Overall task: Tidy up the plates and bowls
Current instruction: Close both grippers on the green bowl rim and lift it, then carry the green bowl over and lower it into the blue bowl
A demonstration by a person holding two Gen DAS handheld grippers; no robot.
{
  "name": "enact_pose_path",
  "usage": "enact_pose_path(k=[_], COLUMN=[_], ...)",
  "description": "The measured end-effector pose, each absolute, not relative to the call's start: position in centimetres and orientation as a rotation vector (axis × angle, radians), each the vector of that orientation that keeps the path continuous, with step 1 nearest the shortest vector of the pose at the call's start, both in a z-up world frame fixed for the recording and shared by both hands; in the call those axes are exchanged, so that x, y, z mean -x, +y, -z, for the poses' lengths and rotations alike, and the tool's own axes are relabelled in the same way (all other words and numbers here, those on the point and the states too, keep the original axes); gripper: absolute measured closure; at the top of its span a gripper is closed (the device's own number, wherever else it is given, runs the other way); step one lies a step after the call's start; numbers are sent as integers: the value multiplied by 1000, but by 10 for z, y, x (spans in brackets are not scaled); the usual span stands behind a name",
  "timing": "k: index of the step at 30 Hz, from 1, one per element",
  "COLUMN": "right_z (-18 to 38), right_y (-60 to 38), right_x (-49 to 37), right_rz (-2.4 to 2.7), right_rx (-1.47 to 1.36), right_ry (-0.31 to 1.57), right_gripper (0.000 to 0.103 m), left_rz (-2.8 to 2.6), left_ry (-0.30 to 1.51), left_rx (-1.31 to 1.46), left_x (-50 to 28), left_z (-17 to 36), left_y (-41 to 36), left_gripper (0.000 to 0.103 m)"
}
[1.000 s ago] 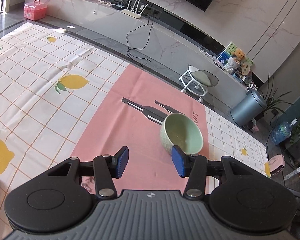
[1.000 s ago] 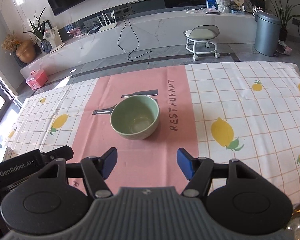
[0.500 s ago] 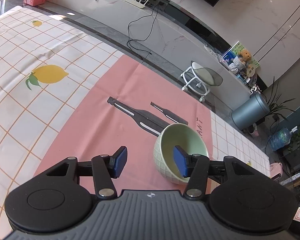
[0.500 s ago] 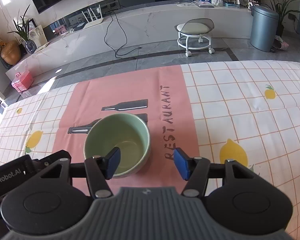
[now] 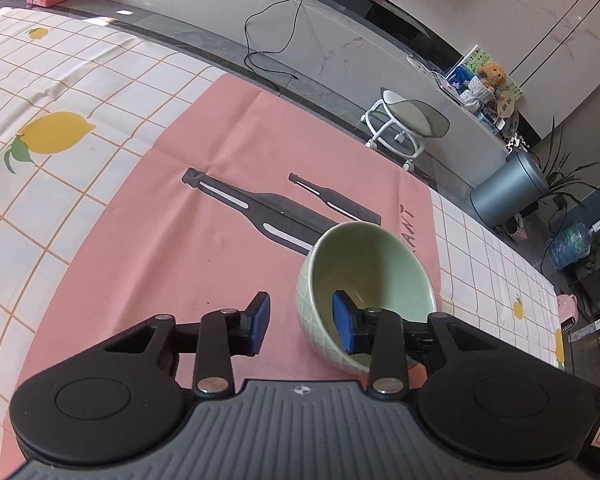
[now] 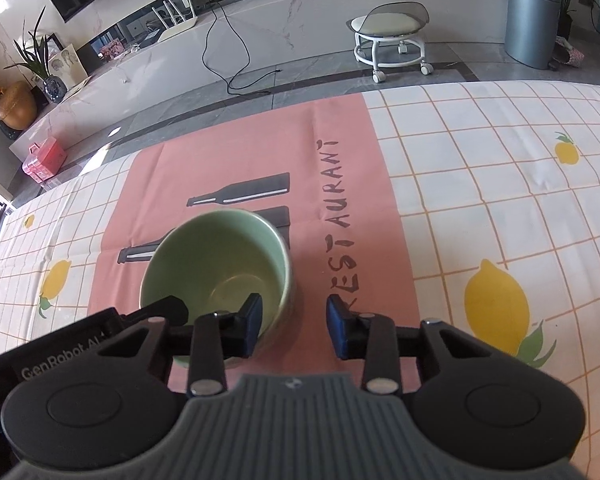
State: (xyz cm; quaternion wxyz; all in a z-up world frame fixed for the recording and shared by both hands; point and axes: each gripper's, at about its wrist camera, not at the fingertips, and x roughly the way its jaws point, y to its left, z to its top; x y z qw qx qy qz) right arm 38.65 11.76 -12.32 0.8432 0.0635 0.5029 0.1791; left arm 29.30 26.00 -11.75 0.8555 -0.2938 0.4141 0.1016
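Both tools have come down and forward onto the bowl since the earlier frames, and their jaws have just been closing with its wall between them. Nearest, the left tool [image 5: 300, 322] straddles the bowl's left wall, one blue pad inside and one outside with a gap to the wall showing, so it is not yet clamped; the right tool [image 6: 294, 326] straddles the opposite wall the same way, its outer pad still apart from the glaze. Just beyond the pads, the green bowl [image 5: 374, 268] sits upright on the pink mat [image 5: 160, 240] in the middle of the bench [image 6: 500, 184]. It looks like glazed ceramic: stiff, fairly heavy, slick and chippable, so the rim wall is the sensible hold, pinched firmly from both sides and lifted level
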Motion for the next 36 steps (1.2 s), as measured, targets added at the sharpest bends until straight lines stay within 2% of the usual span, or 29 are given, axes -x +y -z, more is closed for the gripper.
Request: enact_pose_path(k=[1,3,5,6,20,36], right_z=[124,125,126,126,120,73], right_y=[118,121,123,124,114,52], right_x=[-388,-389,-389,-389,-376,-290], right_rz=[-384,-395,-399,-397,-396,-420], right_rx=[-137,-144,-145,-142,-175,-227], right_ry=[1064,1068,1069,1067,1099,1082], right_gripper=[74,84,87,87,90,90], left_rz=[-211,-204,-192,-190,-209,-205], left_ry=[874,875,872,873,874,851], left_rx=[613,616,624,622,568,532], left_x=[-295,-297,-298,-298,-281,-207], left_z=[119,120,120,120,105,49], left_y=[260,259,259,258,245,193], left_gripper=[70,74,84,84,88,90])
